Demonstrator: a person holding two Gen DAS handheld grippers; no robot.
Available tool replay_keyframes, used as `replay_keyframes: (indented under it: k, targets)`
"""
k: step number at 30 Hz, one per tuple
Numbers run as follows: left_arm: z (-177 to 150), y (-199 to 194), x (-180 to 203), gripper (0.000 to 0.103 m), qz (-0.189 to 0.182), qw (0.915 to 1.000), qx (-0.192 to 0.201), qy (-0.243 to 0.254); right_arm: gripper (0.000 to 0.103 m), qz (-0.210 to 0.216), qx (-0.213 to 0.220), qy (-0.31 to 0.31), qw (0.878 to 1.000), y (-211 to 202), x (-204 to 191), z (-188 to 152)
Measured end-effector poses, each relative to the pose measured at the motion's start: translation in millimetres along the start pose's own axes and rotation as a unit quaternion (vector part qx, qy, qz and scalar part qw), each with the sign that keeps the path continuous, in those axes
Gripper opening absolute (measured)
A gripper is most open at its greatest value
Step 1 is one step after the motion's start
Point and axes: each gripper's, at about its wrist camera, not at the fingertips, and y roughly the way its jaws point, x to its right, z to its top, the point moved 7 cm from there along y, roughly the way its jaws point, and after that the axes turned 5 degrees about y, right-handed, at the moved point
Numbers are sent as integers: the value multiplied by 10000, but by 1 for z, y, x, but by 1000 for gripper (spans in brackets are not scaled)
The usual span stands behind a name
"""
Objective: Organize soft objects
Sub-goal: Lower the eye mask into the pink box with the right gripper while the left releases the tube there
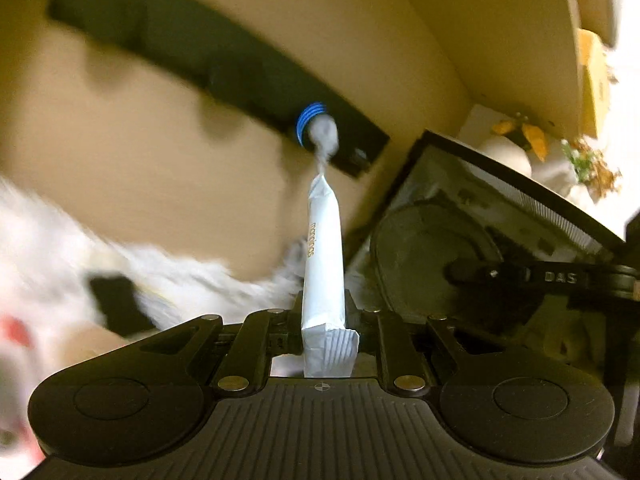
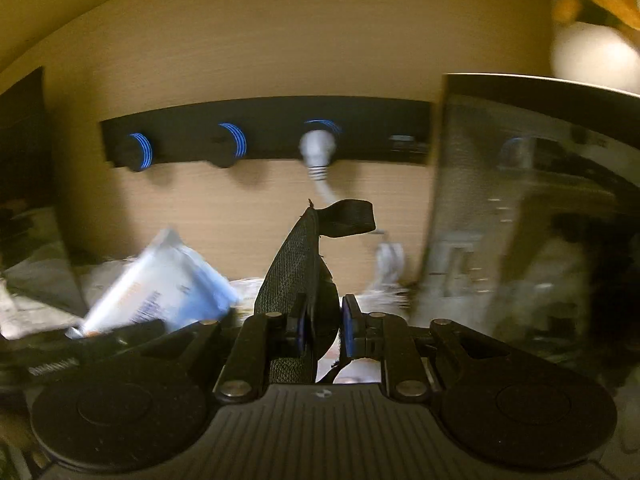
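In our left gripper (image 1: 323,312) a white packet (image 1: 324,256) stands upright between the nearly shut jaws, which pinch its lower part; its crimped bottom edge sticks out toward the camera and its pointed top rises well past the fingertips. It is smooth, slim and flattened, with faint gold lettering down one face.

Our right gripper (image 2: 323,326) is closed just as narrowly on a black mesh pouch (image 2: 298,272), whose woven, netted fabric fills the gap between the blue-edged pads; a floppy black strap (image 2: 348,216) curls over at its top.

Beyond both, a black wall rail (image 2: 264,130) carries three blue-ringed knobs, one holding a white plug (image 2: 318,148). One blurred pale blue packet (image 2: 168,284) lies at lower left of the pouch.
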Motion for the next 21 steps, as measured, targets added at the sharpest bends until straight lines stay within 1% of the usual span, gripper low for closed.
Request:
replay_keyframes:
  k: [1, 2, 4, 5, 7, 9, 12, 14, 16, 17, 19, 20, 21]
  targets:
    - [-9, 19, -2, 17, -19, 9999, -113, -45, 17, -79, 10, 26, 10000, 1, 7, 1]
    - [-25, 41, -6, 18, 30, 9992, -386, -133, 17, -123, -4, 56, 9999, 2, 14, 1]
    - [-55, 69, -17, 21, 284, 9958, -804, -339, 17, -157, -111, 131, 9997, 12, 29, -5]
    - [-65, 73, -24, 21, 456, 9947, -848, -352, 17, -154, -197, 166, 9995, 17, 33, -10]
    - [-73, 71, -34, 21, 822, 9933, -736, -349, 17, -124, -421, 243, 9987, 29, 39, -25]
    - [-74, 58, -40, 21, 1015, 9919, -650, -403, 17, -48, -664, 306, 9973, 45, 41, -43]
    - [-70, 23, -39, 21, 1048, 9928, -476, -337, 17, 135, -1039, 425, 9936, 78, 38, -72]
    - [-76, -8, -43, 21, 1163, 9919, -468, -228, 17, 312, -1274, 617, 9894, 97, 34, -91]
    - [-85, -30, -45, 21, 1390, 9886, -539, -189, 17, 504, -1586, 815, 9827, 121, 29, -112]
    - [-91, -44, -48, 21, 1565, 9857, -593, -196, 17, 586, -1843, 925, 9768, 139, 28, -126]
    - [-106, -68, -60, 21, 2084, 9749, -735, -257, 19, 559, -2239, 1041, 9674, 164, 27, -153]
    - [-115, -81, -69, 21, 2464, 9653, -807, -318, 20, 480, -2339, 1037, 9655, 173, 27, -164]
    - [-121, -91, -78, 21, 2761, 9567, -840, -383, 21, 431, -2251, 1022, 9680, 176, 29, -170]
